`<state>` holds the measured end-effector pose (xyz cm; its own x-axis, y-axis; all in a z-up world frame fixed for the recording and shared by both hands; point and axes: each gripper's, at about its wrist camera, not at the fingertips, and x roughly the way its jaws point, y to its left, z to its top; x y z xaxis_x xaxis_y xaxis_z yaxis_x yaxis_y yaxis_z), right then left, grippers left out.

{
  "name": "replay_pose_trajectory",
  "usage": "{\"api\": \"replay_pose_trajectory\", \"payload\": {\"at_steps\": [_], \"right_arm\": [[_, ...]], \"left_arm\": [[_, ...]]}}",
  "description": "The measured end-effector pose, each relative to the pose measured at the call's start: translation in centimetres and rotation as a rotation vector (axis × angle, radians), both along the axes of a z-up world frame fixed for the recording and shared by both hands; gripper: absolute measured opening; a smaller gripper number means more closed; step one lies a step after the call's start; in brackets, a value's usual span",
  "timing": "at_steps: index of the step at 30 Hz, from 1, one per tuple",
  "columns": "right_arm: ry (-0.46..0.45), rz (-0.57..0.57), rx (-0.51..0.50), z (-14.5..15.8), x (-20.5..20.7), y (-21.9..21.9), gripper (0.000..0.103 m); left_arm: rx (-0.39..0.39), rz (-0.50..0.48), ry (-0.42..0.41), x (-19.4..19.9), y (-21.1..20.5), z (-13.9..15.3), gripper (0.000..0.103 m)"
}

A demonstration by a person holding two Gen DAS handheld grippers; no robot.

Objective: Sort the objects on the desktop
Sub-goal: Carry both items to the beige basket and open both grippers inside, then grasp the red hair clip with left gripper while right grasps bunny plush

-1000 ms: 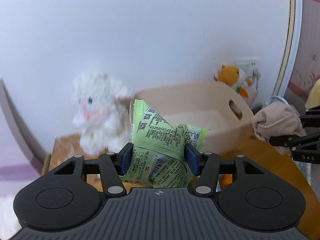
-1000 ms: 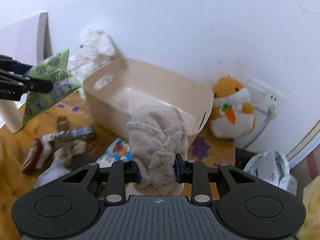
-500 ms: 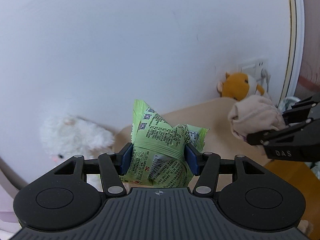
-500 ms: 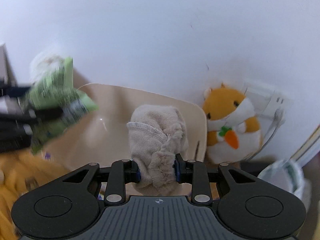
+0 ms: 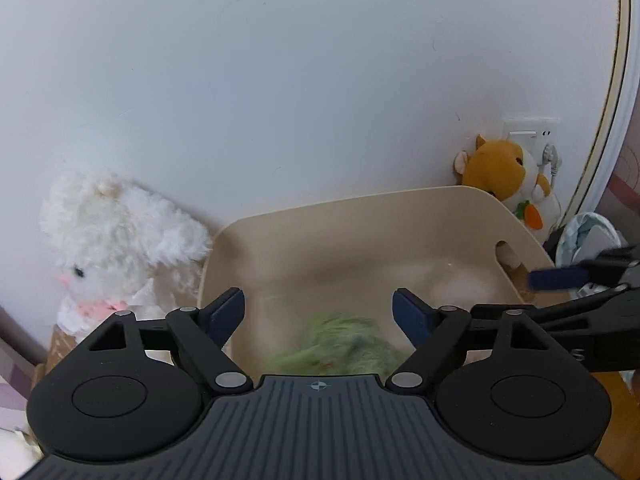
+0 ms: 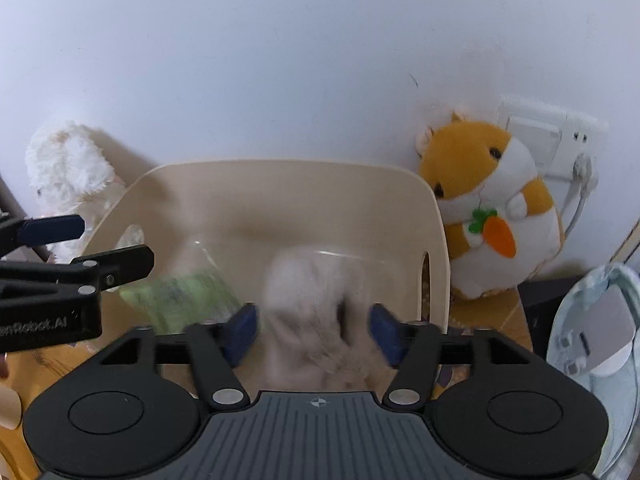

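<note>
Dropping: green snack packet [image 5: 340,342] blurred and loose, inside the beige bin [image 5: 360,216], no longer clamped as half a second ago.
Falling too: beige cloth bundle [image 6: 316,312] smeared with motion between the right pads, apparently already let go and on its way into the same bin.
Left tongs [image 5: 319,312]: spread wide, nothing held; packet below and ahead of the pads.
Right tongs [image 6: 316,328]: also parted, with gaps visible on both sides of the cloth; grip apparently released.
Meaning for the task: two items delivered to the bin together; likely next, back to the worktop [image 6: 480,312] for more.
Around the bin: white plush lamb [image 5: 116,240] at its left, orange hamster plush [image 6: 492,200] at its right, both against the wall.
</note>
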<state>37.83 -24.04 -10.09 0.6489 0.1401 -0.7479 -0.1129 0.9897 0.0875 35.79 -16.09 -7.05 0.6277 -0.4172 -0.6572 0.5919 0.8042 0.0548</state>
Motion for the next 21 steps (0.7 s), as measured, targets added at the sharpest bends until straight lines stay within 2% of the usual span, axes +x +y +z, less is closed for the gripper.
{"api": "replay_pose_trajectory", "payload": {"at_steps": [3, 5, 8, 14, 17, 21], "right_arm": [[-0.02, 0.012, -0.01, 1.1, -0.8, 0.1, 0.085], [-0.044, 0.008, -0.007, 1.9, -1.8, 0.0, 0.103], [-0.068, 0.025, 0.016, 2.8, -3.7, -0.4, 0.103], [-0.065, 0.051, 0.027, 3.1, -7.6, -1.6, 0.103], [-0.056, 0.054, 0.028, 2.4, -9.9, -2.5, 0.103], [0.009, 0.037, 0.019, 0.4, -12.4, -3.8, 0.103]], "left_arm": [[0.016, 0.003, -0.018, -0.3, 0.8, 0.8, 0.083], [0.007, -0.01, -0.029, -0.9, 1.6, 1.4, 0.083], [0.01, -0.025, -0.047, -1.9, 3.0, 2.3, 0.083], [0.0, -0.039, -0.02, -4.7, 6.8, 3.0, 0.083], [0.003, -0.051, 0.002, -6.0, 8.8, 2.7, 0.083], [0.021, -0.048, 0.043, -7.5, 10.9, 1.5, 0.083]]}}
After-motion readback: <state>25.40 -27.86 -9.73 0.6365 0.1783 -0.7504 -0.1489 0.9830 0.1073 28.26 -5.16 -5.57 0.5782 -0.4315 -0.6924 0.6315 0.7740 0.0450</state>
